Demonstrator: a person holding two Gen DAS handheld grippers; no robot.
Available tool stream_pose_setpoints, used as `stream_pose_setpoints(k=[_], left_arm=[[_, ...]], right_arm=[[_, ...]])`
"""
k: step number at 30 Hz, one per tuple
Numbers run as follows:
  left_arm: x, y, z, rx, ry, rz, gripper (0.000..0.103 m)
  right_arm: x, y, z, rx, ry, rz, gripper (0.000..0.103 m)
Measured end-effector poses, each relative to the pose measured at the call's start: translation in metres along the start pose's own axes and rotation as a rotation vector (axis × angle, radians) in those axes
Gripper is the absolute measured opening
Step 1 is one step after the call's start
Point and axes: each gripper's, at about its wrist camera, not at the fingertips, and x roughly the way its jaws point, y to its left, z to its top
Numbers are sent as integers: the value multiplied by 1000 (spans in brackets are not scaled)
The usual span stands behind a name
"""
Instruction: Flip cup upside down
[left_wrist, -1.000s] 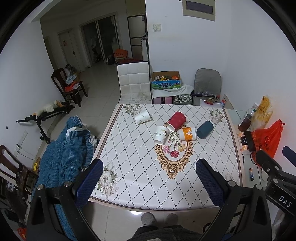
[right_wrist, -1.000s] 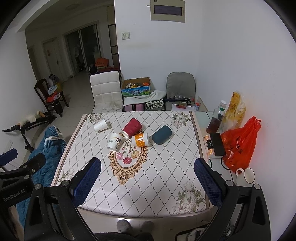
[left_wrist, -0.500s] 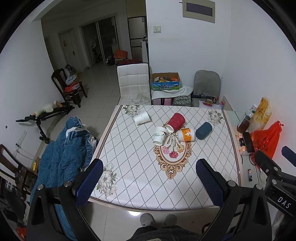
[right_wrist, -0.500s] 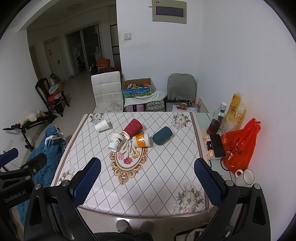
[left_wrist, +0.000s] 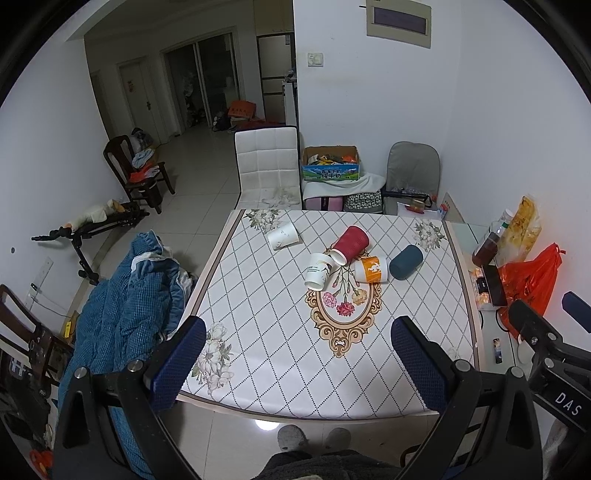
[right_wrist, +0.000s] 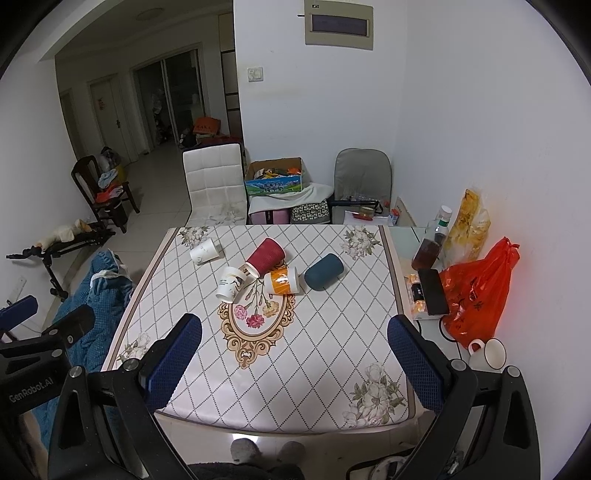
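Five cups are seen lying on their sides mid-table (left_wrist: 258, 332), among them the red cup (left_wrist: 351, 243). Both the left gripper (left_wrist: 299, 363) and right gripper (right_wrist: 295, 358) are held high, jaws apart and empty, presumably for choosing one.

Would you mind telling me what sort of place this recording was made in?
Most likely the dining area of a lived-in flat: a table under a floral cloth, a white padded chair at its far end, and a hallway with doors behind.
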Motion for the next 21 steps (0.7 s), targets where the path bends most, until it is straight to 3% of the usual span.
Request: stream_pose_setpoints(k=[11,21], left_arm=[[2,-3,2,-18,11,12,103],[45,-4,-4,-82,61,93,103]], right_arm=[[-1,-11,12,-3,8,30,102],[45,-26,7,-26,68,77,102]])
